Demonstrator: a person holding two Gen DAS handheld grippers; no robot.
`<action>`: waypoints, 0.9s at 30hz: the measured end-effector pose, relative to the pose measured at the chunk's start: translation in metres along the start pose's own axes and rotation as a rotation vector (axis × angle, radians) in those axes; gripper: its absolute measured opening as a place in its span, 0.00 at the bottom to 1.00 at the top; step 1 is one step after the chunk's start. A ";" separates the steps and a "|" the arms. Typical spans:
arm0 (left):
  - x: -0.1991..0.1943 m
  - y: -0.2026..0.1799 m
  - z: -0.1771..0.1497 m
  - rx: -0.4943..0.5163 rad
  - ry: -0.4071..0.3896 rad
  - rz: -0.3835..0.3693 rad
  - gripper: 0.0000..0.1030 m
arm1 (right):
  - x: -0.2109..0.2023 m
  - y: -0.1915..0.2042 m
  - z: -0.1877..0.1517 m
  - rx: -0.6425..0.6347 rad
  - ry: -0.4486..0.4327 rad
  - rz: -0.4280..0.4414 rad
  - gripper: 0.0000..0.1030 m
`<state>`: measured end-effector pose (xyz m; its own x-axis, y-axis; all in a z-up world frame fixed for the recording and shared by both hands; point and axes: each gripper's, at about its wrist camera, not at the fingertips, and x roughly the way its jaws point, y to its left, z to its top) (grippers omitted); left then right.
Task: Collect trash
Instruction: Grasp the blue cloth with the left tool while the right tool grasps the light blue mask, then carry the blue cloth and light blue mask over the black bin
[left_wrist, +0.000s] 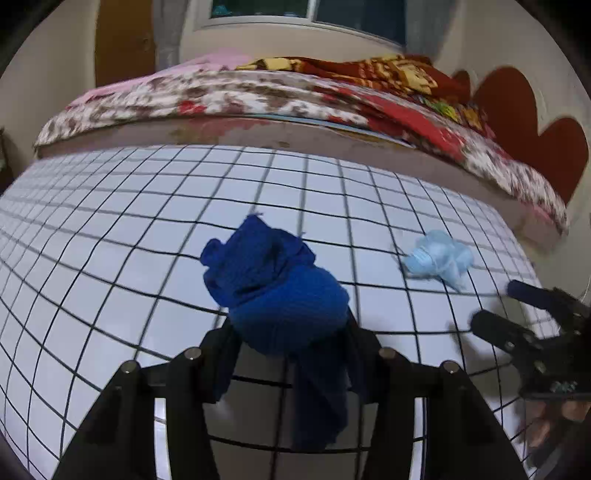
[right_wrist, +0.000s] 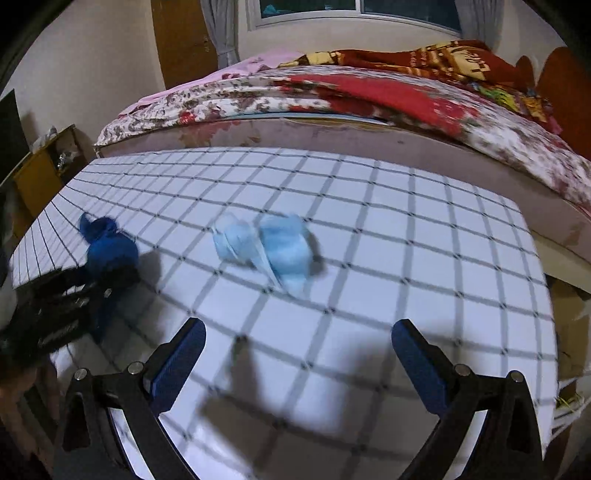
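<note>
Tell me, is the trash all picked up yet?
Not yet. Nothing looks put away so far. The left gripper is shut on the dark blue cloth wad, which hangs between its fingers over the checked table. The right gripper is open and holds nothing, pointing at the light blue crumpled wad, which lies on the table. No bin shows in either view.

Left tongs (left_wrist: 291, 332) clamped, right tongs (right_wrist: 297, 354) agape

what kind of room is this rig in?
Most likely a bedroom at home: a bed with floral and red blankets fills the background, under a curtained window. The work surface is a grid-patterned table beside the bed.
</note>
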<state>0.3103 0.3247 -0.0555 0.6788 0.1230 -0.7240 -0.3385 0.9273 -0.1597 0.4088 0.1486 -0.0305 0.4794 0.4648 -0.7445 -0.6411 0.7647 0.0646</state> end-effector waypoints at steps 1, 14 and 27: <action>0.001 0.004 0.001 -0.014 0.003 -0.009 0.50 | 0.006 0.004 0.006 0.003 -0.002 0.008 0.99; 0.000 0.008 0.005 -0.003 0.013 -0.010 0.50 | 0.035 0.016 0.028 0.047 0.023 -0.046 0.48; -0.047 -0.048 -0.007 0.154 -0.047 -0.062 0.50 | -0.065 0.009 -0.025 0.048 -0.074 -0.080 0.48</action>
<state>0.2900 0.2723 -0.0192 0.7264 0.0773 -0.6829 -0.1935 0.9765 -0.0952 0.3567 0.1142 0.0015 0.5718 0.4318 -0.6976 -0.5704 0.8204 0.0403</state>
